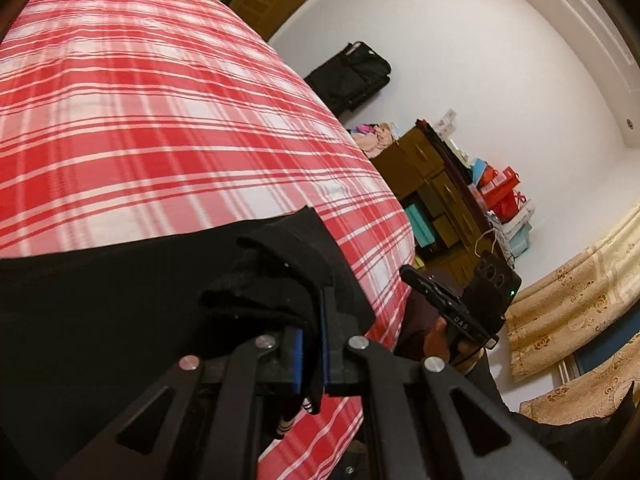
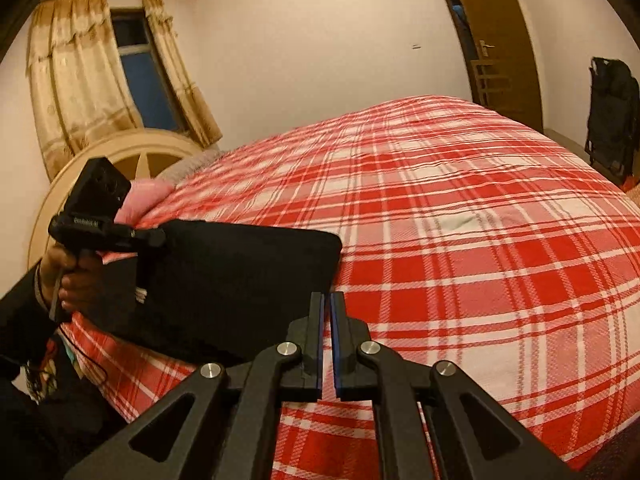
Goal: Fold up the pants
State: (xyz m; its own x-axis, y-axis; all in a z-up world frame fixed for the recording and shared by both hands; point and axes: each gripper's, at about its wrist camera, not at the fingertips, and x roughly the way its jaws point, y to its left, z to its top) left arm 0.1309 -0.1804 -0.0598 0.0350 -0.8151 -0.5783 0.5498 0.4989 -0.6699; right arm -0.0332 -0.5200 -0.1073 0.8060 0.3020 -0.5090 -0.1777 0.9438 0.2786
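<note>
Black pants (image 1: 100, 292) lie folded near the edge of a bed with a red and white plaid cover (image 1: 160, 120). My left gripper (image 1: 314, 320) is shut on a bunched edge of the pants, and a white-striped bit hangs below its fingers. In the right wrist view the pants (image 2: 232, 276) form a flat dark rectangle, with the left gripper (image 2: 160, 237) at their left end, held by a hand (image 2: 72, 276). My right gripper (image 2: 329, 300) hovers above the cover just right of the pants, shut, with nothing between its pads. It also appears off the bed edge in the left wrist view as the right gripper (image 1: 410, 274).
A black bag (image 2: 610, 120) leans on the wall beyond the bed. Wooden drawers (image 1: 432, 184) with coloured boxes stand beside the bed. A pink pillow (image 2: 144, 196), a round headboard (image 2: 120, 152), curtains (image 2: 80, 80) and a wooden door (image 2: 496, 40) are in view.
</note>
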